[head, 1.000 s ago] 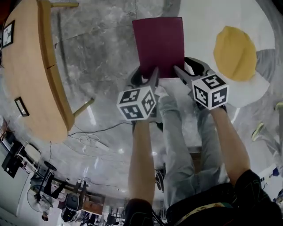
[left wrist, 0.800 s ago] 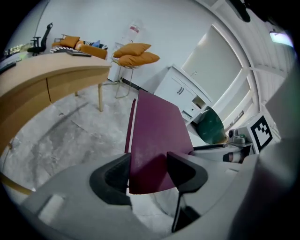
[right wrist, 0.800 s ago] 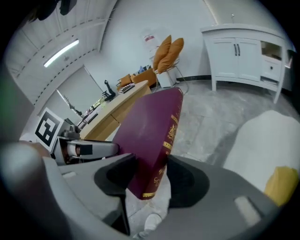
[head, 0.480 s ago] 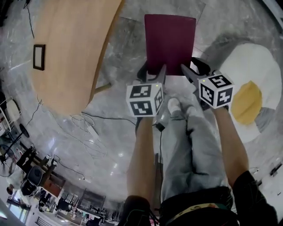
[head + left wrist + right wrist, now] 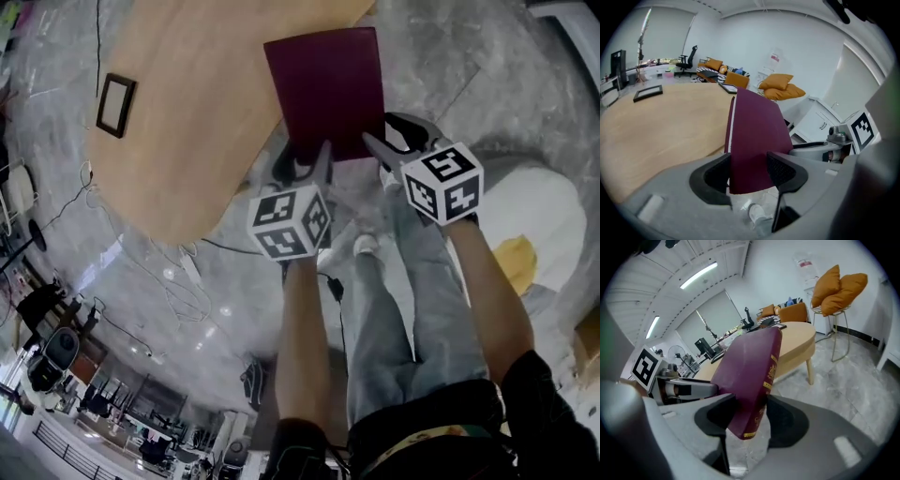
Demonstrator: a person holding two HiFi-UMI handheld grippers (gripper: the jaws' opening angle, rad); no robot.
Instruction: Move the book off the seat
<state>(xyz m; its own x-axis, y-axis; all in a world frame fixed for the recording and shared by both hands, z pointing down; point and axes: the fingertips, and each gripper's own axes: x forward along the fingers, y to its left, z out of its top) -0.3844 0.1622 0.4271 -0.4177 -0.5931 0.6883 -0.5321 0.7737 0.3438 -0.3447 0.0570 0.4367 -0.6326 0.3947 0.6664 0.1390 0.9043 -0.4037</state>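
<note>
Book (image 5: 325,89), pinched at its near edge between the jaws of left gripper (image 5: 305,161) and right gripper (image 5: 394,141), now hangs over the table (image 5: 178,141) edge instead of bare floor (image 5: 141,281); setting it down likely follows.

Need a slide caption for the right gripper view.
Right gripper clamped on lower end of the maroon book, wooden table behind.
</note>
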